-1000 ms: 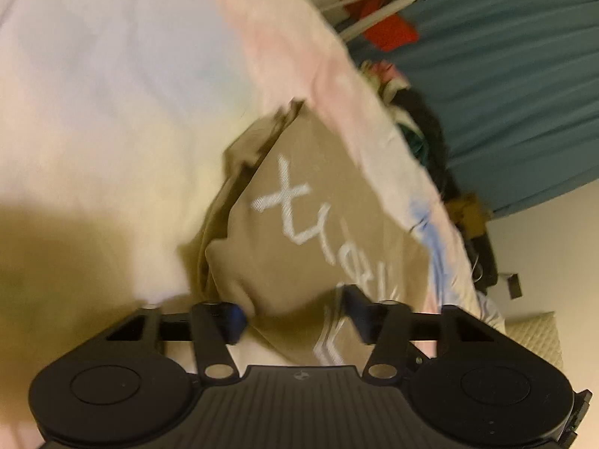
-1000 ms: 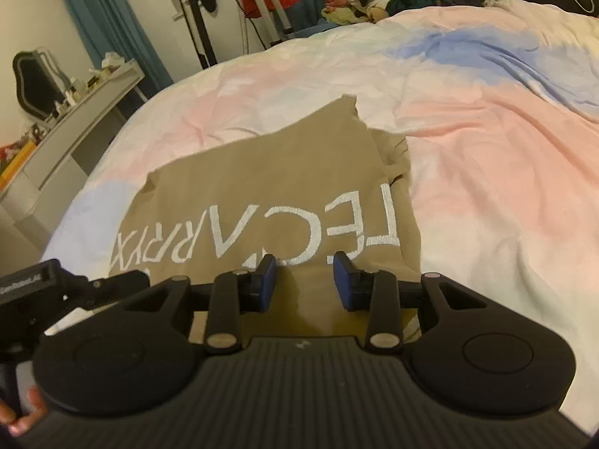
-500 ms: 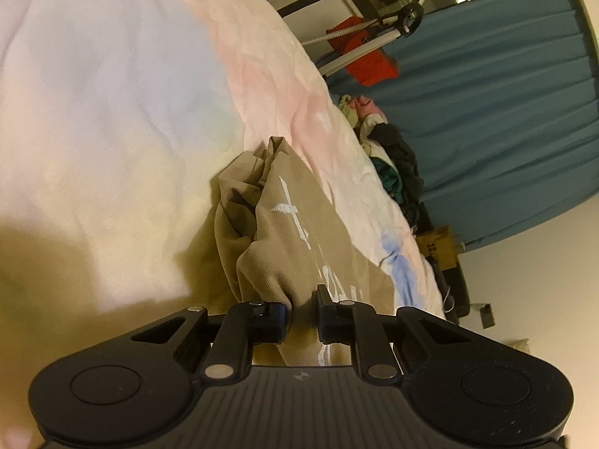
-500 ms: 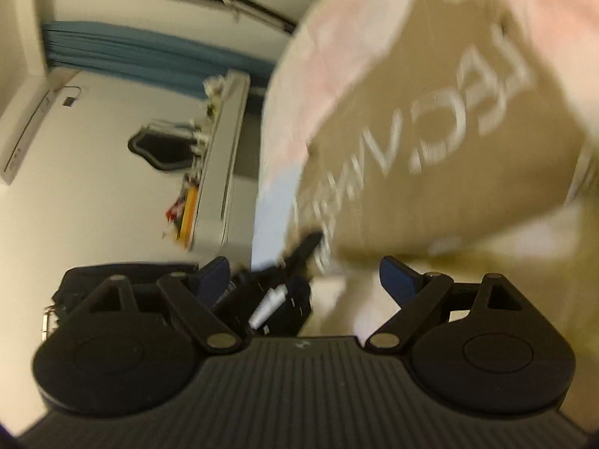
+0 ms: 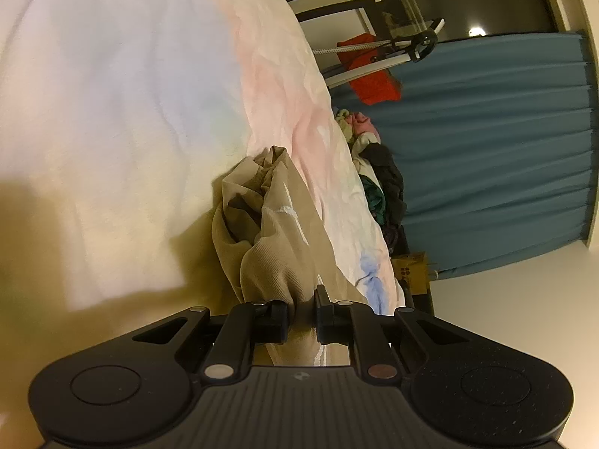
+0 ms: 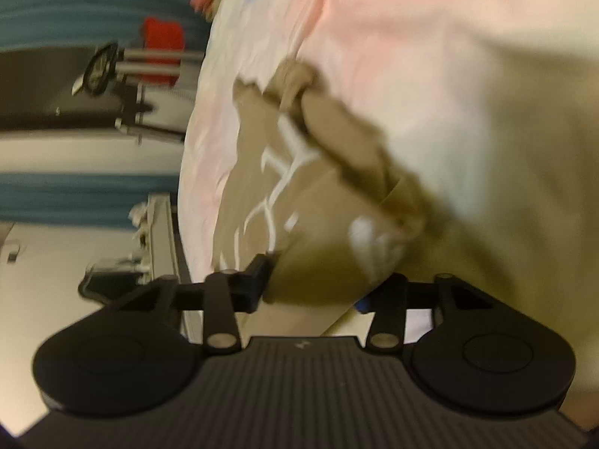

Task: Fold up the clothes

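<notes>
My left tool [image 5: 302,312] pinches the tan shirt [image 5: 277,247] on the bed [image 5: 112,93], right tool [image 6: 318,288] gapes wide, so I'd grab the other corner before lifting.

A pastel pink, blue and white duvet [image 5: 157,86] fills the left of the frame; at right hang teal curtains [image 5: 498,157], with a red cloth [image 5: 370,75] draped over a metal frame [image 5: 404,52] above.
</notes>
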### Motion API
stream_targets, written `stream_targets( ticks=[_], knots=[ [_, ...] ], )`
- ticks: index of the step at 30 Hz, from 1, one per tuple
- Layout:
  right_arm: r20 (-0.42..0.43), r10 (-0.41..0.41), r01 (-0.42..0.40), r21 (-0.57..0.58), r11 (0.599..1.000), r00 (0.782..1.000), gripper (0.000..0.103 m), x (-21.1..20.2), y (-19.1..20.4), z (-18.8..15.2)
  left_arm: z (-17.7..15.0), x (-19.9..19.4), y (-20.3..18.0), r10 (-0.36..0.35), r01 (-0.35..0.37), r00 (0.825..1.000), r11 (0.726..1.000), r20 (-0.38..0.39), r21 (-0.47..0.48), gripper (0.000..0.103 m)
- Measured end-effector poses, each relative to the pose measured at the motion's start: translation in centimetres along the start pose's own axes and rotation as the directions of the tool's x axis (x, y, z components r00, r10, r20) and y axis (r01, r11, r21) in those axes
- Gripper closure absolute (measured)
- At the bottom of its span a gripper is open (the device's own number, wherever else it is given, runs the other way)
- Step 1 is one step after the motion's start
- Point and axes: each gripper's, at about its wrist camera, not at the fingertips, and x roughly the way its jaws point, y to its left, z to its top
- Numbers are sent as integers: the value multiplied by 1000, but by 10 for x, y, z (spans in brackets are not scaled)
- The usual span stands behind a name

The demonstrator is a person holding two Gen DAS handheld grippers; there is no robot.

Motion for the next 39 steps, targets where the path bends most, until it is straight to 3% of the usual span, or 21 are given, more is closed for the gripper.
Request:
stream_targets(
  ticks=[6, 11, 15, 20, 26, 31, 36, 39],
  knots=[
    [61, 21, -14, -119, 993, 998, 78, -12, 19, 0, 1, -9, -12, -16, 17, 1000, 999, -3, 49, 90],
    [91, 103, -89, -147, 985, 990, 81, -49, 44, 11, 0, -19, -44, -65, 68, 997, 993, -39, 100, 89],
    [145, 152, -128, -162, 978, 978, 81, -83, 64, 32, -4, -1, -90, -91, 107, 990, 983, -111, 148, 89],
    [226, 135, -99, -161, 982, 965, 81, -111, 80, 92, -2, 71, -168, -51, 102, 973, 970, -226, 220, 89],
    [364, 73, 0, -196, 981, 929, 81, -119, 122, 206, 0, 205, -270, 21, 60, 954, 964, -298, 260, 89],
    [488, 68, 83, -282, 956, 870, 81, -112, 170, 297, -3, 306, -358, -10, 99, 973, 918, -229, 383, 89],
    [570, 57, 172, -340, 924, 820, 81, -94, 170, 356, -22, 380, -378, -40, 129, 979, 882, -199, 453, 89],
    [579, 13, 231, -346, 909, 815, 81, -75, 135, 370, -37, 389, -347, -3, 119, 973, 861, -229, 495, 89]
  ],
)
